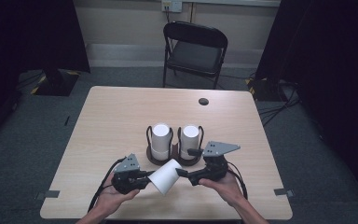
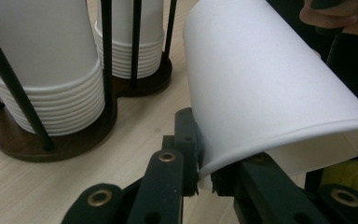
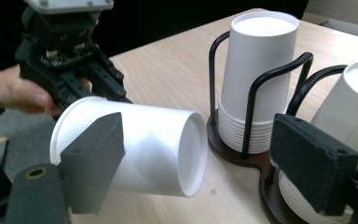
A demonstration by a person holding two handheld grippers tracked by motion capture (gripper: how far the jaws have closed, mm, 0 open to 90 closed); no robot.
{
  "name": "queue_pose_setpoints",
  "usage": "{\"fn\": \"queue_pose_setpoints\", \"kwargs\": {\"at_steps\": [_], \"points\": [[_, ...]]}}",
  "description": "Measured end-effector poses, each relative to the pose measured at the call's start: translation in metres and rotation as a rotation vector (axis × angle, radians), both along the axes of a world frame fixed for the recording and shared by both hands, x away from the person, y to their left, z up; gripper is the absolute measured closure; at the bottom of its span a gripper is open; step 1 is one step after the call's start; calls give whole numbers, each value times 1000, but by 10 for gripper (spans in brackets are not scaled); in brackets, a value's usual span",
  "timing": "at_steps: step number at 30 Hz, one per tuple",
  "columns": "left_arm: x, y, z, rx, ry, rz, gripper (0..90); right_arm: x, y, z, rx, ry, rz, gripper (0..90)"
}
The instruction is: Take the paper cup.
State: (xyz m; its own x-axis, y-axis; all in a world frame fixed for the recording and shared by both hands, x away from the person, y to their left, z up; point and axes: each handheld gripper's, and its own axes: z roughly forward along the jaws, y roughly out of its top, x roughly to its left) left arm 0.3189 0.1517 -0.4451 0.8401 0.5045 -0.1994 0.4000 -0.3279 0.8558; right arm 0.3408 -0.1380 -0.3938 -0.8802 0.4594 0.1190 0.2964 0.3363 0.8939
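Observation:
A white paper cup lies on its side above the table's front middle. My left gripper is shut on its rim, with the cup's wall stretching away to the right. My right gripper is open at the cup's base end; its jaws stand wide apart, the left one against the cup's side, the right one well clear. Behind them, two stacks of white cups stand upside down in a black wire holder on a dark wooden base.
The light wood table has a round cable hole near its far edge. A black folding chair stands beyond the table. Black curtains hang at both sides. Cables trail from both grippers toward the table's front edge.

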Motion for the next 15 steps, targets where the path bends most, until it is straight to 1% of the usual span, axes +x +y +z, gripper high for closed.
{"fn": "queue_pose_setpoints", "kwargs": {"at_steps": [2,5,7,8,10,13,15], "points": [[1,1,0,6,-2,-3,839,-1,2,-1,-18,-5,14,176],[2,1,-1,31,-2,-4,839,-3,4,-2,-42,-21,38,174],[3,0,-2,47,-2,-6,839,-4,5,-2,-56,-42,47,173],[3,-1,-3,52,6,-4,839,-5,6,-2,-63,-53,62,171],[6,-2,-4,76,19,-9,839,-7,9,-3,-81,-70,75,166],[8,-5,-7,110,36,-18,840,-9,15,-6,-123,-78,110,172],[8,-6,-8,116,46,-23,841,-11,20,-9,-158,-84,138,174]]}}
